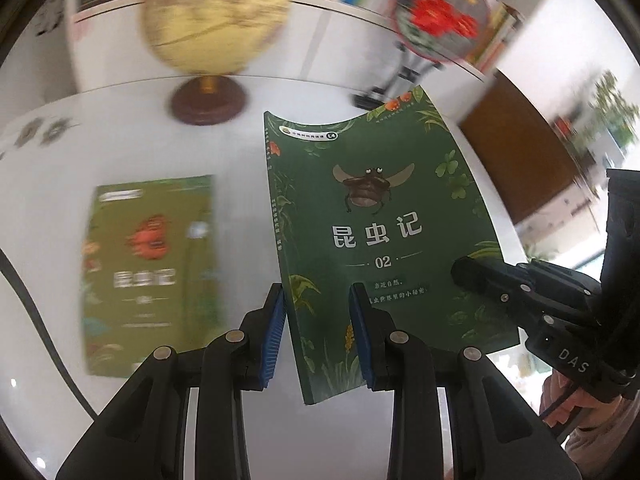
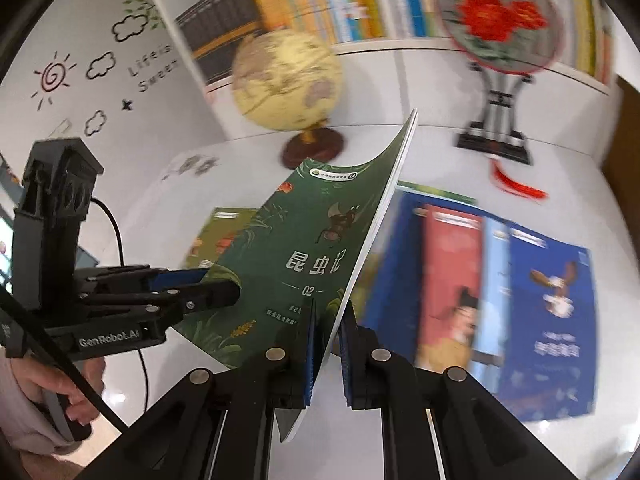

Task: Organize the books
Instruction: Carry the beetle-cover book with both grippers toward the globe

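A dark green insect book marked 02 (image 1: 376,208) hangs above the white table, with a gripper on each of its lower corners. My left gripper (image 1: 316,296) is shut on its spine-side corner. One blue pad lies on the cover and the other sits at the spine. In the right wrist view this book (image 2: 296,248) shows nearly edge-on and bowed. My right gripper (image 2: 330,312) is shut on its lower open edge. The left gripper (image 2: 224,286) reaches in from the left, one finger in front of the cover and one behind. A light green book (image 1: 148,268) lies flat on the table.
A blue eagle book (image 2: 548,312) and a red book (image 2: 452,280) lie overlapped on the right of the table (image 2: 560,176). A globe (image 2: 286,80) and a round fan ornament on a stand (image 2: 496,28) are at the back. Behind them is a full bookshelf (image 2: 320,0).
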`<state>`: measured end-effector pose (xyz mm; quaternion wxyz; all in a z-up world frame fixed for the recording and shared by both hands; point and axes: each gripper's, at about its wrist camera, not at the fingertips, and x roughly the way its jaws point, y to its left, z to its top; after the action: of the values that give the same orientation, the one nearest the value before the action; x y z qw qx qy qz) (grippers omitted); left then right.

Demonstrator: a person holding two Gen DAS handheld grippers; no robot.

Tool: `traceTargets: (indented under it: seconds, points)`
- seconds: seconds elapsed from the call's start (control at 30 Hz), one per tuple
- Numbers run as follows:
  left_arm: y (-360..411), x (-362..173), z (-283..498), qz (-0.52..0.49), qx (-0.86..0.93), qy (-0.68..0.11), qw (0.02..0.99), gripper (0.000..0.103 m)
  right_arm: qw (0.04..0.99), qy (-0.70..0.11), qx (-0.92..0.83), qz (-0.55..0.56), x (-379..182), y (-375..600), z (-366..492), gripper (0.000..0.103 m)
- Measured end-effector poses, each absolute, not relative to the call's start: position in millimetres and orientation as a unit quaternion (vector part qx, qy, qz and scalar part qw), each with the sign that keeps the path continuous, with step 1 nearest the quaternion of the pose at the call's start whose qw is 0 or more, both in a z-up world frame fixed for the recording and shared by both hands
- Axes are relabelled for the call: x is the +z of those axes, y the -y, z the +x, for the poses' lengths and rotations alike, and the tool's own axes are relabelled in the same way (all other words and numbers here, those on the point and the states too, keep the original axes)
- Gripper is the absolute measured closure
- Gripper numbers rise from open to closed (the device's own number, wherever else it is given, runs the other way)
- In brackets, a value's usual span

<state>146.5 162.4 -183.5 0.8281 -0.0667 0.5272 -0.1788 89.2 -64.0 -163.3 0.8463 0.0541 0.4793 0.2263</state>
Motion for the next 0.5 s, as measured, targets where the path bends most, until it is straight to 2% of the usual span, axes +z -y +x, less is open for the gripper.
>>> traceTargets:
  seconds: [0.27,0.5]
  points:
    - [-258,-193,151,-0.098,-0.116,-0.532,0.833,0.075,0.831,-0.481,0.278,0.032,-175,-37,106,0.093]
    - [-307,-204,156,-0.109,-0.094,-0.534,0.833,0.075,0.818,-0.489,0.301,0.027,-188,-102,111,0.092]
